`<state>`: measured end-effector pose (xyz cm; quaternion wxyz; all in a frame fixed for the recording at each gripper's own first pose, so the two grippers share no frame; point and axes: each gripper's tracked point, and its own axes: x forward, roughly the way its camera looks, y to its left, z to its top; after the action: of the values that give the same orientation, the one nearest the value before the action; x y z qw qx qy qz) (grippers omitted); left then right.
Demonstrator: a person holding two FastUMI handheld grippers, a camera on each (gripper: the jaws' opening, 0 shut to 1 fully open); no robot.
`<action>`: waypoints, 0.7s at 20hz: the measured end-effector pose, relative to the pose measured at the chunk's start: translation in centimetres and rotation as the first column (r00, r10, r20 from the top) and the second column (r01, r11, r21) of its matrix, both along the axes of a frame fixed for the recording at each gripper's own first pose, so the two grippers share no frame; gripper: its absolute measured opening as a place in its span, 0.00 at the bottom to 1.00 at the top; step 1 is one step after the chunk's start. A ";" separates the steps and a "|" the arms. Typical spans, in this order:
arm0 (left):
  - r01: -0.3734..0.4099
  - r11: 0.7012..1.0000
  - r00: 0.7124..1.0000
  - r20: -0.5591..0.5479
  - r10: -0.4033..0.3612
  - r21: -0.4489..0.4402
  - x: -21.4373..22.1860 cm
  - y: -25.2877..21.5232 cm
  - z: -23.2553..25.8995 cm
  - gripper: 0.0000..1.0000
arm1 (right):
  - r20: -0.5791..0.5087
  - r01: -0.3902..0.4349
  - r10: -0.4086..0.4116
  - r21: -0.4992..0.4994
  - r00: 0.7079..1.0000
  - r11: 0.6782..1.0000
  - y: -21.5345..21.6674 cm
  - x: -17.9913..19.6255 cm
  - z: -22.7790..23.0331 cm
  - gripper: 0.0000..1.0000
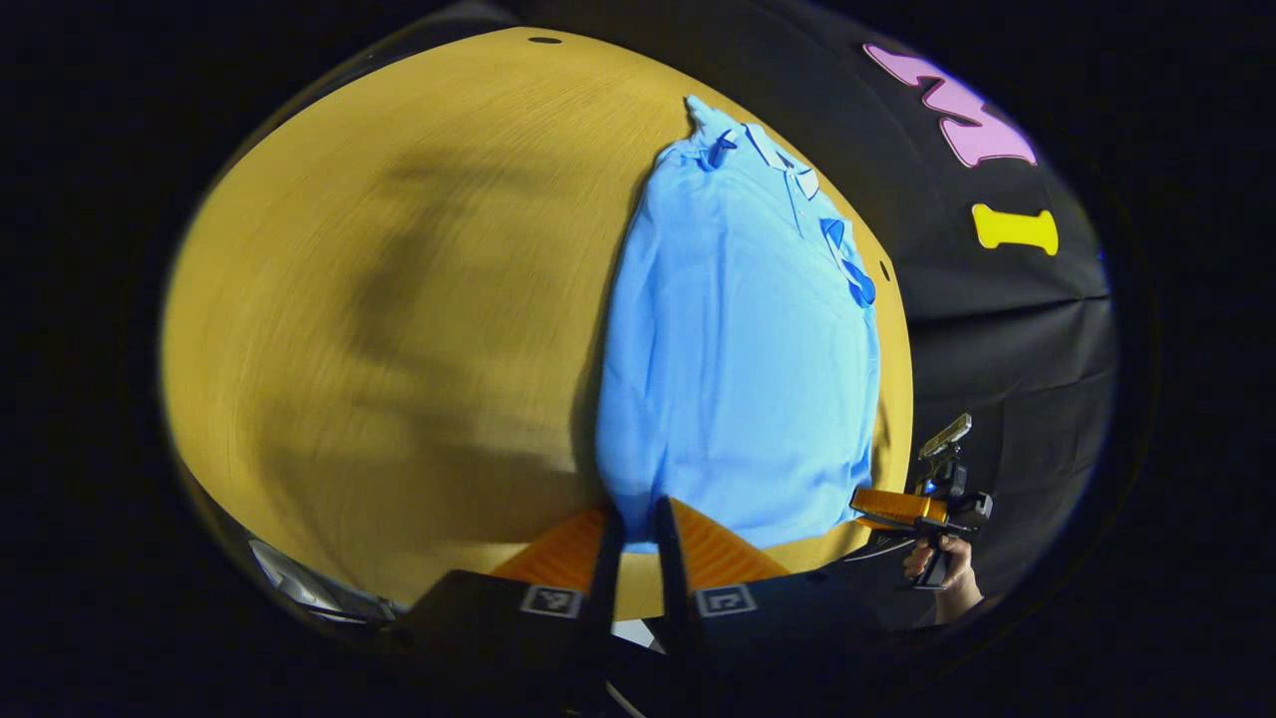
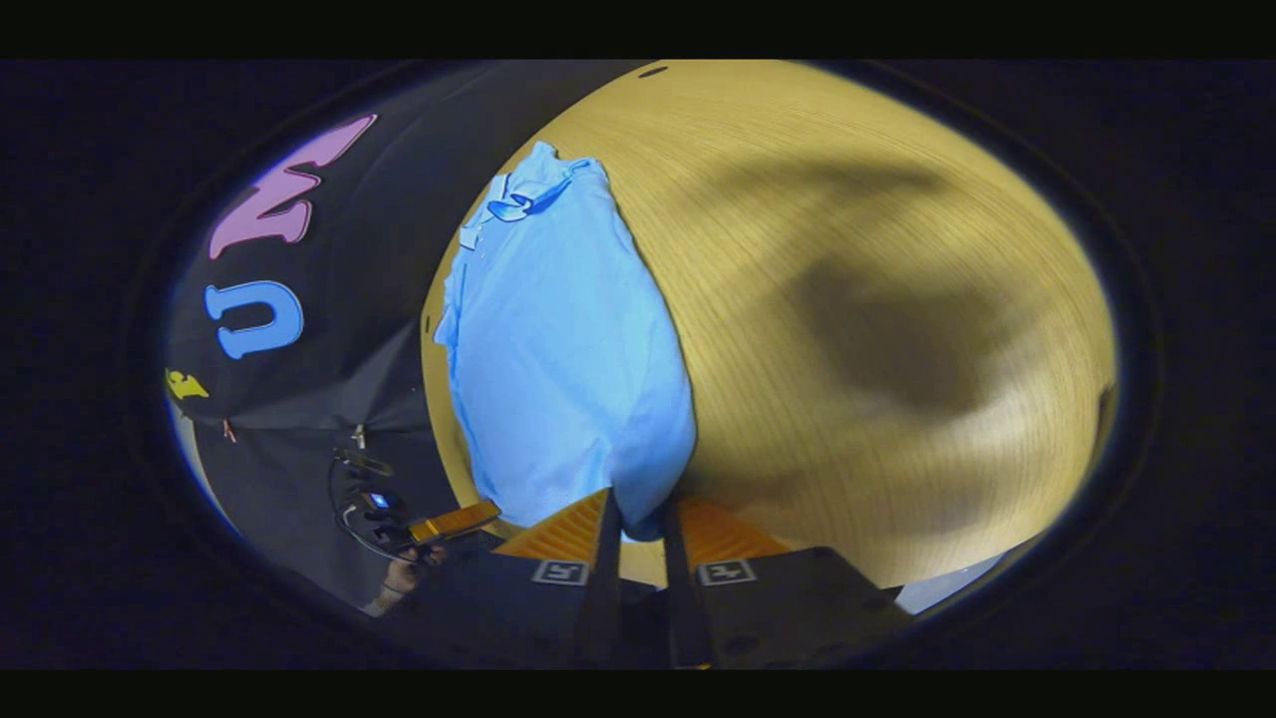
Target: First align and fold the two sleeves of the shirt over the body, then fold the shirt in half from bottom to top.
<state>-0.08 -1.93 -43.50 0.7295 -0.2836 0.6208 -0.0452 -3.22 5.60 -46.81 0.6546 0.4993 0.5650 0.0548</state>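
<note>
A light blue polo shirt (image 1: 738,339) lies lengthwise on the wooden table (image 1: 399,299), collar (image 1: 788,165) at the far end and both sleeves folded in over the body. My left gripper (image 1: 639,534) is shut on one corner of the bottom hem. The right gripper (image 1: 892,507), held by a hand (image 1: 947,573), sits at the other hem corner. In the right gripper view the shirt (image 2: 558,349) runs away from my right gripper (image 2: 640,529), which is shut on its near hem corner. The left gripper (image 2: 454,523) shows at the lower left by the table edge.
Bare wooden tabletop (image 2: 877,299) spreads wide beside the shirt, crossed by soft shadows. The table edge (image 1: 902,379) runs close along the shirt's other side, with the black booth wall (image 1: 1007,339) beyond it.
</note>
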 end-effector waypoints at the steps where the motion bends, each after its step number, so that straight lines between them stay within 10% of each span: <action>1: -0.011 1.000 1.000 0.009 0.011 -0.012 0.2 -0.1 0.1 0.23 | 0.000 0.012 -0.012 0.011 1.000 1.000 -0.3 0.0 0.3 0.12; 3: -0.011 1.000 1.000 0.020 0.011 -0.013 0.3 -0.1 0.3 0.08 | 0.023 0.022 -0.022 0.013 0.999 1.000 0.0 0.0 0.2 0.08; 14: 0.122 0.989 0.953 0.270 -0.141 0.089 6.8 -0.1 7.8 0.06 | 0.334 0.015 -0.047 0.097 0.941 0.995 -1.3 5.4 8.1 0.00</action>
<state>6.75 -2.07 -35.69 0.8136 -0.2065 0.5321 -0.1106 2.22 4.29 -38.68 0.7183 0.5212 0.4340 0.1552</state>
